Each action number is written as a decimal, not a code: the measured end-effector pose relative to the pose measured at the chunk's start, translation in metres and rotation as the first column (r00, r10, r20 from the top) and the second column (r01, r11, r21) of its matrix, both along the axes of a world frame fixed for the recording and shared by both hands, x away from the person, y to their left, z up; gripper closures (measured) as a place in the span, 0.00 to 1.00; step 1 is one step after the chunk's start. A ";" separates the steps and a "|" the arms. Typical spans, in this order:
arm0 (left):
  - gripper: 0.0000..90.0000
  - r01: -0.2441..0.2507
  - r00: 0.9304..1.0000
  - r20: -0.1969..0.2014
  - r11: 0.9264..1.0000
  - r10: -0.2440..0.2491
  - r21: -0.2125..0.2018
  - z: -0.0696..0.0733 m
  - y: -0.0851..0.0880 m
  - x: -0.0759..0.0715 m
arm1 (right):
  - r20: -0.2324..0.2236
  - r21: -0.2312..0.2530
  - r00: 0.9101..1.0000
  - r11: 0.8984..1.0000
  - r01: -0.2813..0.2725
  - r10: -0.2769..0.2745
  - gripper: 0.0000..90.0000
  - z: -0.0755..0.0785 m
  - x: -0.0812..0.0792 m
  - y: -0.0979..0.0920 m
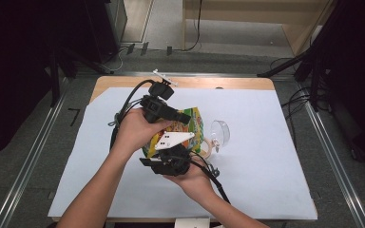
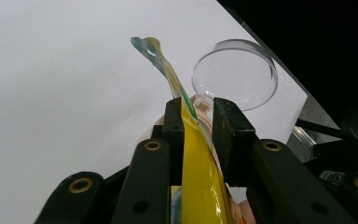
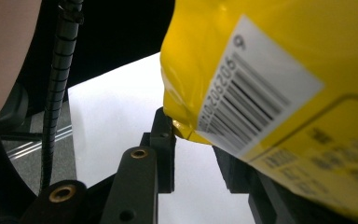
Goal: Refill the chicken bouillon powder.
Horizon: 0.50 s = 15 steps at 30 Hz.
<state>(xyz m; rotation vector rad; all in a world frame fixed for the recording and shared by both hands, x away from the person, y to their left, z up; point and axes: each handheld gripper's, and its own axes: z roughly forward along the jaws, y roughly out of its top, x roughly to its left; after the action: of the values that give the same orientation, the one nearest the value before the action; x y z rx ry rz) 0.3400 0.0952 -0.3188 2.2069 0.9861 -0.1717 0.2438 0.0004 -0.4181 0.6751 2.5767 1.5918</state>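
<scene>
Snack bag (image 1: 196, 127), yellow with green and orange print, is held up off the white-covered surface (image 1: 266, 161) between the two grippers. In the left gripper view the bag's thin upper edge (image 2: 186, 112) runs upright through the gap between the two black fingers (image 2: 172, 126); it lies against the left-hand finger, while a sliver of space shows before the other one, so whether the left gripper (image 1: 183, 118) truly pinches the film I cannot tell. The sealed top of the bag curls on above the fingertips.

In the right gripper view a lower corner of the bag, near the white barcode label (image 3: 256, 88), sits between the fingers (image 3: 163, 135) of the right gripper (image 1: 168, 159). The corner touches the tip of the left-hand finger, and the bag's body covers the other finger, so here too a firm clench cannot be confirmed.

Beyond the left gripper's fingertips, a clear round lid (image 2: 235, 72) stands on its edge on the surface, close to the bag but apart from it. In the high view it lies to the right of both grippers, with a tan ring-shaped item (image 1: 207, 148) just below it.
</scene>
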 end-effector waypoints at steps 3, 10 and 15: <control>0.84 0.002 1.000 -0.011 1.000 -0.002 -0.006 0.000 0.001 0.000 | -0.010 0.001 1.000 1.000 -0.003 0.003 0.79 0.001 -0.002 0.000; 0.84 -0.001 1.000 -0.015 1.000 0.001 -0.012 0.002 0.001 -0.002 | -0.006 0.004 1.000 1.000 -0.004 0.004 0.79 0.004 -0.005 0.001; 0.84 -0.002 1.000 -0.020 1.000 0.002 -0.008 0.001 0.002 -0.002 | -0.006 0.005 1.000 1.000 -0.005 0.005 0.79 0.003 -0.006 0.001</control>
<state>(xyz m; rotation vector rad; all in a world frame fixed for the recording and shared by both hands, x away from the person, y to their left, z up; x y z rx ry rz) 0.3382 0.0969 -0.3183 2.2006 0.9970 -0.1974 0.2383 0.0016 -0.4149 0.6758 2.5818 1.6011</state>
